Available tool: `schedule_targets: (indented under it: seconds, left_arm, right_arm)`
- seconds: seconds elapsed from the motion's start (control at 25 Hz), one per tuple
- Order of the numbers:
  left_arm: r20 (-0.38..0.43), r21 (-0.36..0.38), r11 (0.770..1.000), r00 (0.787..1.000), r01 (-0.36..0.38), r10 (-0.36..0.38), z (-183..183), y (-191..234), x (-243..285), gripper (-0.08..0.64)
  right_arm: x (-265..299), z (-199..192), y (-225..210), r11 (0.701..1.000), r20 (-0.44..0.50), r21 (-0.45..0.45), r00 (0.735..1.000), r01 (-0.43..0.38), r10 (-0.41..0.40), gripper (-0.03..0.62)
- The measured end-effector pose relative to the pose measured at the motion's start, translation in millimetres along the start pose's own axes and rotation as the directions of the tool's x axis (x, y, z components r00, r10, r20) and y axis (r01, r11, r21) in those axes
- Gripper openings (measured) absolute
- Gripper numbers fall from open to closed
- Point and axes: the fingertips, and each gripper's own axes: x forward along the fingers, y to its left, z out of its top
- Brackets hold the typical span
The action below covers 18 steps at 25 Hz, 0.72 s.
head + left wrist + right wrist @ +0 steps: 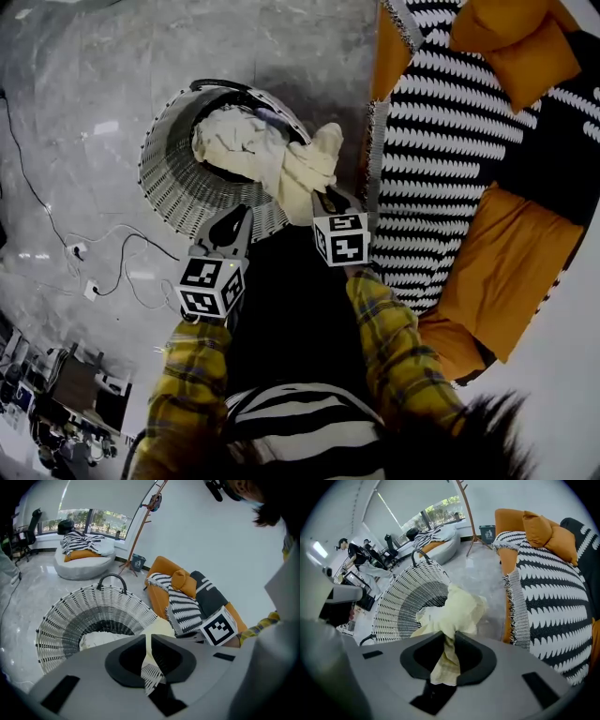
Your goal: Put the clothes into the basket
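Note:
A white wicker basket [164, 178] stands on the grey floor in front of me. A cream cloth [281, 159] lies partly inside it and hangs over its near right rim. My right gripper [323, 199] is at that hanging end. In the right gripper view its jaws [449, 637] are shut on the cream cloth [459, 611], which bunches up above them beside the basket [403, 597]. My left gripper [232, 225] hovers over the basket's near rim. Its jaws [147, 641] stand almost together, and only cloth [161, 627] and wicker [70, 616] beyond show through the slit.
A sofa with a black-and-white striped throw [441, 141] and orange cushions [511, 42] is close on the right of the basket. Cables and a power strip [94, 281] lie on the floor to the left. A coat stand [140, 531] and a round bed [84, 557] are farther off.

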Motion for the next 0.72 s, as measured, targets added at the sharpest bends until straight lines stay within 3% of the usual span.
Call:
schedule_targets:
  seconds: [0.12,0.32,0.72]
  left_arm:
    - [0.009,-0.003,1.0,1.0,-0.004,0.004,1.0,0.4,-11.4,0.046]
    - [0.055,0.004,1.0,0.998,-0.011,0.011,11.8,-20.7,-40.3,0.046]
    - [0.156,-0.067,0.996,0.985,-0.065,0.075,17.6,22.6,-104.9,0.046]
  right_arm:
    - [-8.4,1.6,8.4,1.0,-0.002,-0.021,1.0,-0.005,0.005,0.058]
    - [-51.6,12.5,17.3,0.998,0.039,-0.064,0.999,-0.02,0.022,0.049]
    - [-89.8,62.7,122.0,0.964,0.115,-0.239,0.983,-0.115,0.145,0.048]
